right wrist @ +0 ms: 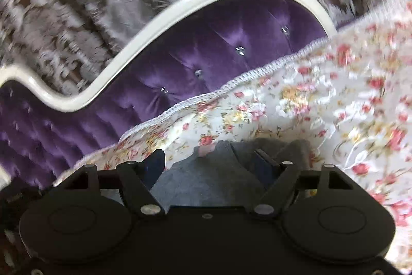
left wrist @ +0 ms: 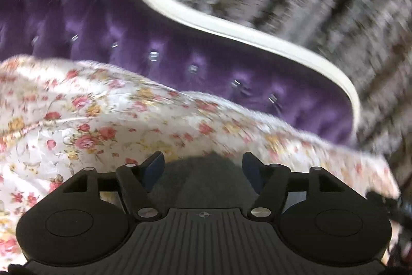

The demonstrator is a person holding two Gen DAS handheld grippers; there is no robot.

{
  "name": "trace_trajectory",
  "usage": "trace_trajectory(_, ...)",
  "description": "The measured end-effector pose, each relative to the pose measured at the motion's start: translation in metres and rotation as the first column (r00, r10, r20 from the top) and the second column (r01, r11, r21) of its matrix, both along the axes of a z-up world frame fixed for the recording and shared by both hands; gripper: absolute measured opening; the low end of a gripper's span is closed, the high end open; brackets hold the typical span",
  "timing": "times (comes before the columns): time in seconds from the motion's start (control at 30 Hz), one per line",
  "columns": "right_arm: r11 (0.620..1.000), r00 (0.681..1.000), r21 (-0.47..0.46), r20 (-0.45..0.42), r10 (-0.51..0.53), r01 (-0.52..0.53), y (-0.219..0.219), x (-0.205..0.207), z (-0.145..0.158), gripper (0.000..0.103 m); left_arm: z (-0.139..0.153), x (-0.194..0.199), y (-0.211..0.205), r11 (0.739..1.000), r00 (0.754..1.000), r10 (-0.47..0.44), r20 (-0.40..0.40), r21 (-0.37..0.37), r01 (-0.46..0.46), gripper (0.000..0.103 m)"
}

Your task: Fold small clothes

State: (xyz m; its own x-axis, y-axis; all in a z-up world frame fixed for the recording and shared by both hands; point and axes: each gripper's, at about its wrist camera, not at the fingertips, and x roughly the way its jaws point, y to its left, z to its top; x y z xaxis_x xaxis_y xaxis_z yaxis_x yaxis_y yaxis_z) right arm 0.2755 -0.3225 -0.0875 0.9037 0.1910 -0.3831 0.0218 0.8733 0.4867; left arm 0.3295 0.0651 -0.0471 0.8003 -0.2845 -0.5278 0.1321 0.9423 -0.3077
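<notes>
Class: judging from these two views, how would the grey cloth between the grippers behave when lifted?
The grey cloth is probably floppy: it bunches unevenly in the right view. It is likely light, being small. Its matte surface suggests it would not slip easily.

Two wrist fisheyes, low and close over floral cloth, facing a purple headboard.

The left view looks forward past its tongs (left wrist: pixel 203 164), with the floral cloth (left wrist: pixel 103 120) filling the near ground; the tufted headboard (left wrist: pixel 77 17) and its white rim (left wrist: pixel 195 17) rise behind. The right view shares that headboard (right wrist: pixel 219 56), rim (right wrist: pixel 154 25) and cloth (right wrist: pixel 322 99), tilted the other way; both are blurred.
</notes>
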Motion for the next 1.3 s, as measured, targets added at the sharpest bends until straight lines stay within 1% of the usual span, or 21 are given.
trace_trajectory(0.07,0.998,1.000,-0.056,-0.002,0.031,-0.031,0.012,-0.006,0.004,0.078,-0.003,-0.013,-0.020,0.996,0.998,-0.058,0.009,0.074,0.058,0.072)
trace_trajectory(0.13,0.988,0.997,-0.134,-0.016,0.072,-0.073,0.031,-0.014,0.005,0.078,-0.007,-0.025,-0.042,0.980,0.993,-0.118,0.024,0.162,0.112,0.072)
trace_trajectory(0.2,0.964,0.992,-0.237,-0.025,0.121,-0.124,0.056,-0.021,0.004,0.078,-0.013,-0.034,-0.061,0.956,0.985,-0.167,0.035,0.250,0.153,0.072)
trace_trajectory(0.27,0.931,0.985,-0.323,-0.039,0.165,-0.169,0.079,-0.021,0.003,0.078,-0.023,-0.033,-0.076,0.935,0.981,-0.194,0.025,0.309,0.177,0.072)
trace_trajectory(0.33,0.896,0.977,-0.391,-0.058,0.206,-0.212,0.100,-0.018,0.001,0.078,-0.034,-0.024,-0.080,0.930,0.985,-0.172,-0.005,0.328,0.164,0.072)
trace_trajectory(0.4,0.863,0.970,-0.445,-0.089,0.224,-0.240,0.114,-0.009,-0.004,0.079,-0.046,-0.012,-0.075,0.929,0.994,-0.108,-0.036,0.352,0.114,0.072)
trace_trajectory(0.43,0.853,0.971,-0.464,-0.102,0.218,-0.240,0.117,-0.005,-0.008,0.079,-0.053,-0.007,-0.071,0.928,0.995,-0.094,-0.040,0.357,0.102,0.078)
trace_trajectory(0.47,0.844,0.973,-0.483,-0.120,0.199,-0.232,0.118,0.003,-0.012,0.079,-0.059,-0.007,-0.066,0.933,0.995,-0.101,-0.012,0.346,0.099,0.081)
trace_trajectory(0.5,0.840,0.975,-0.496,-0.135,0.177,-0.221,0.117,0.008,-0.017,0.080,-0.061,-0.006,-0.063,0.935,0.995,-0.103,-0.006,0.339,0.099,0.083)
trace_trajectory(0.53,0.839,0.978,-0.505,-0.150,0.146,-0.203,0.115,0.014,-0.023,0.086,-0.061,-0.006,-0.061,0.940,0.995,-0.100,-0.004,0.327,0.096,0.083)
trace_trajectory(0.57,0.855,0.981,-0.486,-0.147,0.123,-0.180,0.110,0.019,-0.028,0.090,-0.061,-0.006,-0.061,0.942,0.995,-0.096,-0.007,0.324,0.093,0.083)
trace_trajectory(0.6,0.882,0.984,-0.444,-0.150,0.099,-0.157,0.102,0.023,-0.033,0.092,-0.060,-0.007,-0.063,0.940,0.996,-0.094,-0.007,0.329,0.091,0.083)
trace_trajectory(0.63,0.892,0.985,-0.427,-0.149,0.091,-0.147,0.098,0.024,-0.033,0.092,-0.061,-0.007,-0.064,0.937,0.995,-0.095,-0.004,0.336,0.091,0.084)
trace_trajectory(0.77,0.875,0.988,-0.466,-0.133,0.076,-0.130,0.105,0.019,-0.034,0.092,-0.063,-0.008,-0.065,0.938,0.995,-0.094,0.013,0.335,0.085,0.084)
trace_trajectory(1.03,0.885,0.992,-0.453,-0.102,0.072,-0.111,0.103,0.016,-0.037,0.094,-0.065,-0.009,-0.069,0.931,0.996,-0.087,0.025,0.359,0.073,0.086)
trace_trajectory(1.13,0.885,0.994,-0.454,-0.083,0.075,-0.104,0.103,0.013,-0.034,0.094,-0.065,-0.008,-0.067,0.933,0.996,-0.087,0.026,0.353,0.073,0.086)
trace_trajectory(1.23,0.865,0.996,-0.495,-0.035,0.077,-0.084,0.111,-0.004,-0.023,0.095,-0.065,-0.009,-0.067,0.933,0.996,-0.088,0.028,0.353,0.072,0.086)
trace_trajectory(1.3,0.864,0.992,-0.488,-0.030,0.125,-0.124,0.119,-0.021,-0.019,0.096,-0.065,-0.009,-0.067,0.934,0.996,-0.089,0.028,0.349,0.073,0.086)
